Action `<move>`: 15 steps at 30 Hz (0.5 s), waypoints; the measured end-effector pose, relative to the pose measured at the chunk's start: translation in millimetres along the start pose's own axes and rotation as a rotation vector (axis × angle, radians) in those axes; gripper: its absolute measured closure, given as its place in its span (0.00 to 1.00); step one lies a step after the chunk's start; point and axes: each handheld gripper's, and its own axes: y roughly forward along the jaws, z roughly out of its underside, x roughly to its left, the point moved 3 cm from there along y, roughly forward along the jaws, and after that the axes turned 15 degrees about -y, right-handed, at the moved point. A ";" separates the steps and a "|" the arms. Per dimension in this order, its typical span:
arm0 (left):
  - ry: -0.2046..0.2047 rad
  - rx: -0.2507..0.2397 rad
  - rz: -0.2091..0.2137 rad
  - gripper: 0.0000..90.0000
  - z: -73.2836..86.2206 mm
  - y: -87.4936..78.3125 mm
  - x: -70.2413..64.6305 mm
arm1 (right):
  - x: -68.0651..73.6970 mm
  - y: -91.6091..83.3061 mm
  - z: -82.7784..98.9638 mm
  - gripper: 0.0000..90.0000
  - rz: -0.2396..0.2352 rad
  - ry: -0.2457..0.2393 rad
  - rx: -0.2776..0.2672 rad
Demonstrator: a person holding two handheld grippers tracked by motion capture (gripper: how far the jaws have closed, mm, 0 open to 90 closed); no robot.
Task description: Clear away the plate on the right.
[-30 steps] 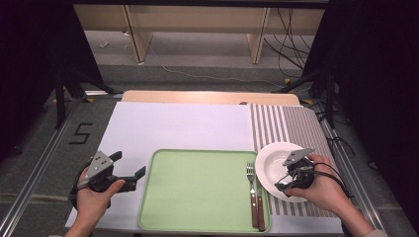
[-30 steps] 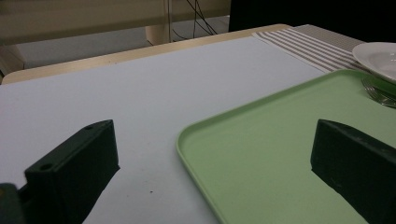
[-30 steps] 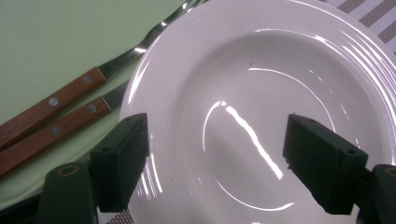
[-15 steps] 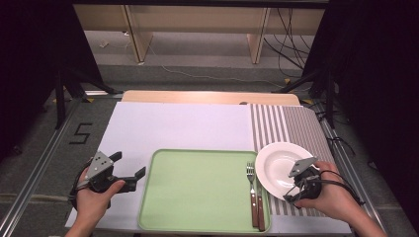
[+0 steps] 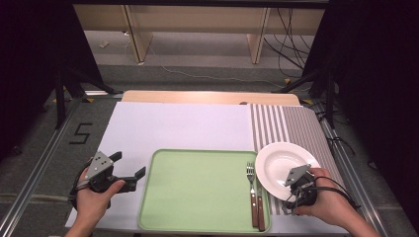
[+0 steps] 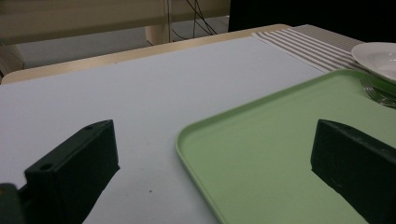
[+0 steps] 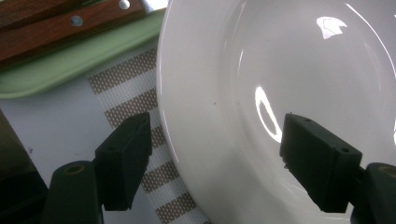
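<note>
Overhead, a glossy white plate (image 5: 284,165) lies on the striped mat (image 5: 296,126) beside the green tray (image 5: 197,190); the right gripper (image 5: 291,200) hovers at its near rim. Close up, its wide jaws, just closing slightly, straddle the rim, seemingly without touching. Meanwhile the left gripper (image 6: 210,172) gapes empty over the tray's corner.

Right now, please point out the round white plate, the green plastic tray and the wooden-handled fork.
Round white plate (image 5: 279,165), high view, inner bowl.
Green plastic tray (image 5: 197,190), high view, bare floor.
Wooden-handled fork (image 5: 250,174), high view, metal neck.
</note>
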 end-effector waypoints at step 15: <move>0.003 0.001 0.000 0.00 0.0 -0.2 0.1 | 0.1 10.9 -4.9 0.43 0.018 -0.092 0.028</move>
